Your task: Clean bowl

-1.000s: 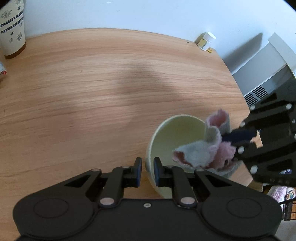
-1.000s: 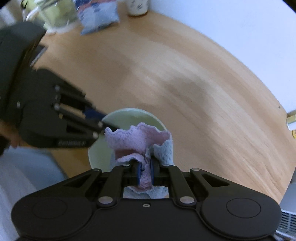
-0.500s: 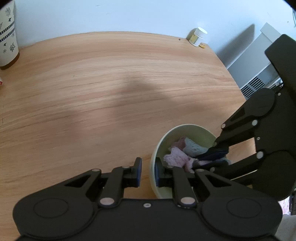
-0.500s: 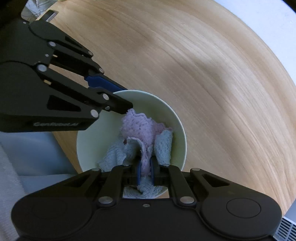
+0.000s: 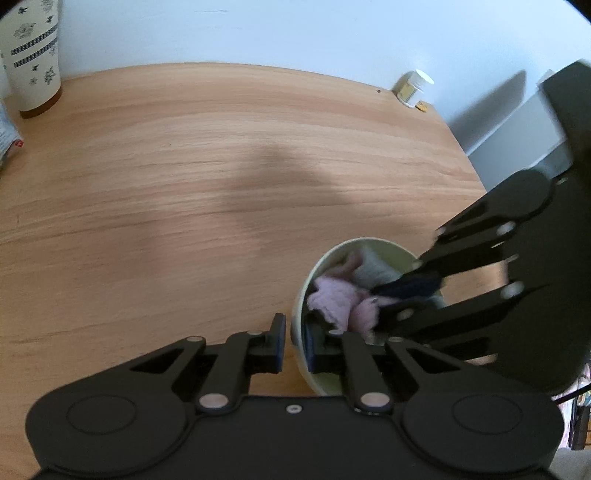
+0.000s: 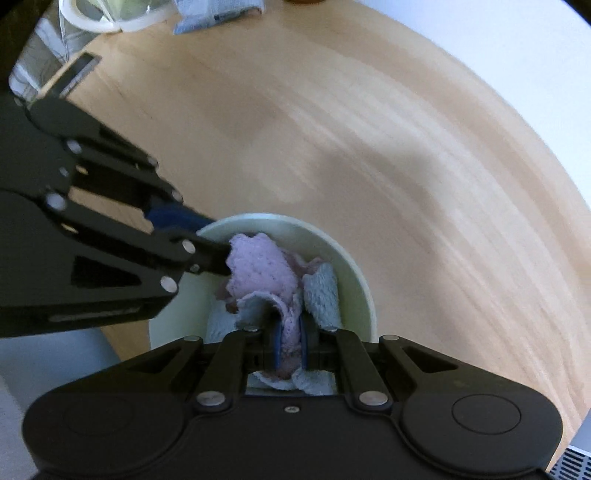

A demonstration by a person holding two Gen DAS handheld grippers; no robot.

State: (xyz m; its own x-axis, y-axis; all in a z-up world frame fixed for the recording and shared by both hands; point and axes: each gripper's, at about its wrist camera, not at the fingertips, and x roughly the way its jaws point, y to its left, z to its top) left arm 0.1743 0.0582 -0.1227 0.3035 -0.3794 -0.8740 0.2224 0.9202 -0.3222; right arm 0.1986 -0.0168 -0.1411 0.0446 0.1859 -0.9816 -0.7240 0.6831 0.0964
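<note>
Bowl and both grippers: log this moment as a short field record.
bowl: pale green bowl, near the wooden table edge
left gripper: left gripper shut on the bowl's rim, one finger inside, one outside
right gripper: right gripper shut on the cloth
cloth: pink and white cloth, bunched inside the bowl
background: patterned cup, small jar

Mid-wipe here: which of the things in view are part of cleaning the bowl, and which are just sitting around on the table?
In the job:
- bowl, rim clamped by the left gripper
- pink and white cloth, pinched in the right gripper, down inside the bowl

Just lying about:
- patterned cup
- small white-capped jar
- blue packet
- clear jug
</note>
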